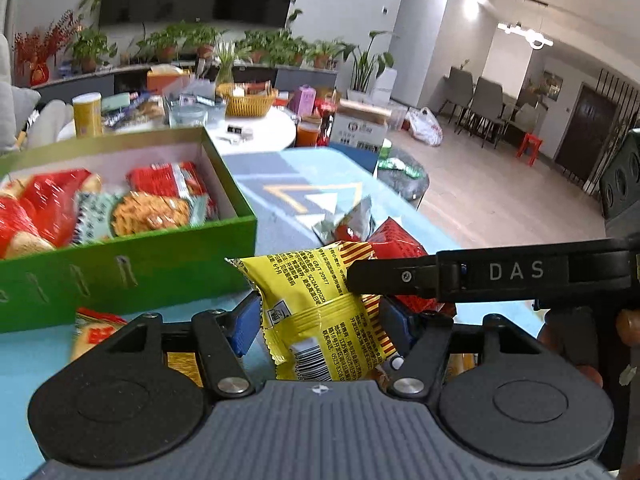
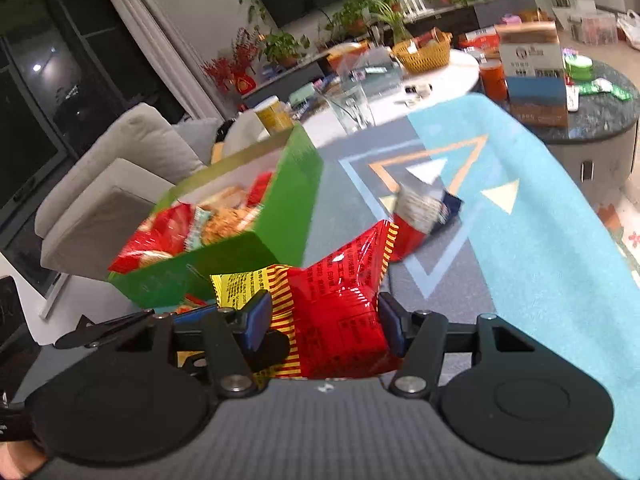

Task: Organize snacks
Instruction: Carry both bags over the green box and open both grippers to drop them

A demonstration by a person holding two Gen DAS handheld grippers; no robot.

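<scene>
The left gripper (image 1: pixel 320 316) is clamped on a yellow snack packet (image 1: pixel 320 320), its blue pads pressing the wrapper from both sides, just in front of the green box (image 1: pixel 132 268) that sits on the blue patterned mat (image 1: pixel 280 184) with several snack packs inside. The right gripper (image 2: pixel 324 320) is closed on a red snack packet (image 2: pixel 340 312) beside the box's near corner. A small red and silver packet (image 2: pixel 424 212) lies on the mat further ahead, apart from both grippers
</scene>
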